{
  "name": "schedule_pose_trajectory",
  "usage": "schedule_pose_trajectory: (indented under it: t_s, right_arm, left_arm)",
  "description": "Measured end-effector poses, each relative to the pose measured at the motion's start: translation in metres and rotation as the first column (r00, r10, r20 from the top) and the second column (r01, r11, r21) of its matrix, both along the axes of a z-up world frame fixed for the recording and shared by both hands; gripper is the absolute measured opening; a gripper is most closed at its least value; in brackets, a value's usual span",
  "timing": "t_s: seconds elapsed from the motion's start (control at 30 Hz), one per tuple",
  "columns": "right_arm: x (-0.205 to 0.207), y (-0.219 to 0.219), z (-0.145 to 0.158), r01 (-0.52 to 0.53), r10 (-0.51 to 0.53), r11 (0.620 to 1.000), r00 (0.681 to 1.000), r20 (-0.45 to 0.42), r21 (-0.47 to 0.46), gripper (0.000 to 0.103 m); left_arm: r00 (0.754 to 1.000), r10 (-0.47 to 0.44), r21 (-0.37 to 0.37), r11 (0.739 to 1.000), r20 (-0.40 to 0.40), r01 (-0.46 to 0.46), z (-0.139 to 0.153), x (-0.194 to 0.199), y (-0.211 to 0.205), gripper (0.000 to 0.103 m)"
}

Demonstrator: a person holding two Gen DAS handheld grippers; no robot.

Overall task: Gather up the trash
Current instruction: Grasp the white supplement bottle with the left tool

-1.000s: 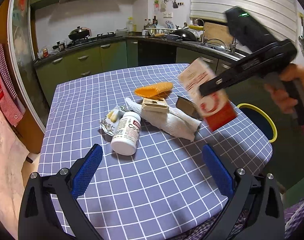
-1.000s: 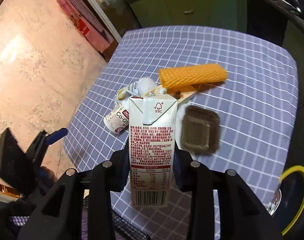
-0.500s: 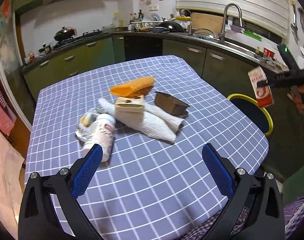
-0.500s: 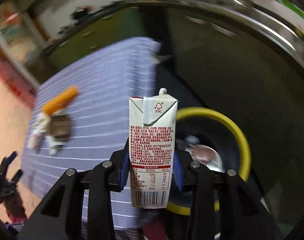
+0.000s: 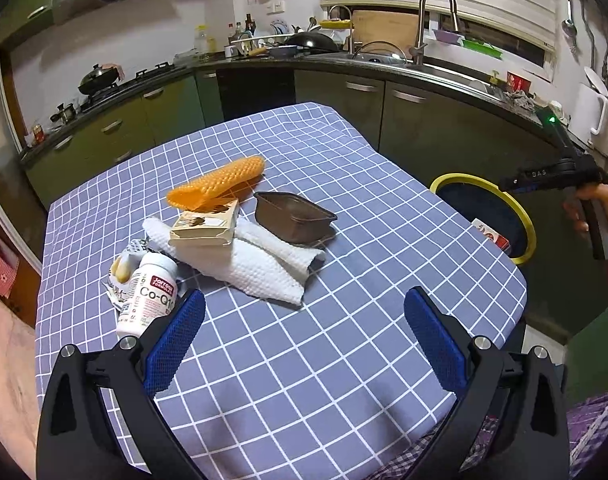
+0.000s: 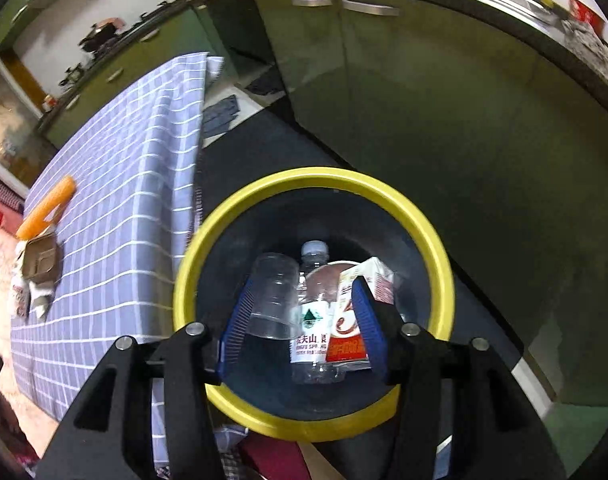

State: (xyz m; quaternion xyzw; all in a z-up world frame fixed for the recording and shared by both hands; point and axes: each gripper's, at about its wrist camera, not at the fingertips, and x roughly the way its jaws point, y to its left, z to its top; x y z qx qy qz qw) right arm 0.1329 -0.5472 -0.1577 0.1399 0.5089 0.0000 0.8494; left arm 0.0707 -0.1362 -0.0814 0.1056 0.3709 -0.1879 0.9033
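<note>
Ahead, my left claw [image 5: 304,344] hangs wide open and empty over the counter [image 5: 344,360], with the pill bottle [image 5: 147,300] beside its left finger. Right view: my right claw [image 6: 301,328] gapes empty above the yellow-rimmed bin [image 6: 436,248], milk carton [image 6: 354,320] lying inside.

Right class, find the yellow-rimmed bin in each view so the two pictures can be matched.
Left wrist view: yellow-rimmed bin at right, beyond the table's edge.
Right wrist view: bin at centre, seen from above, under the right claw.
Shared landmark: the orange mesh sleeve on the checked tablecloth.
</note>
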Motion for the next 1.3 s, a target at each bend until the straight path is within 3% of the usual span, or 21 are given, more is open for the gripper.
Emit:
schedule_pose_trajectory:
  t_s: [0.4, 0.8, 1.17, 1.3]
  right_arm:
    - [-0.008, 0.042, 0.028, -0.114, 0.113, 0.993, 0.992, 0.055, 0.016, 0.052]
    - [-0.001, 0.078, 0.036, -0.186, 0.186, 0.983, 0.982, 0.046, -0.003, 0.053]
    - [0.008, 0.090, 0.031, -0.214, 0.214, 0.977, 0.976, 0.024, 0.001, 0.053]
    - [0.009, 0.093, 0.029, -0.220, 0.220, 0.975, 0.975, 0.019, 0.007, 0.054]
  left_arm:
    - [0.991, 0.134, 0.005, 0.991, 0.002, -0.134, 0.000, 0.026, 0.065, 0.098]
    - [0.974, 0.190, 0.053, 0.981, -0.122, -0.185, -0.048, 0.077, 0.114, 0.098]
    - [0.968, 0.187, 0.030, 0.982, -0.170, -0.184, -0.061, 0.084, 0.120, 0.076]
    - [0.966, 0.194, 0.055, 0.981, -0.173, -0.187, -0.065, 0.089, 0.114, 0.068]
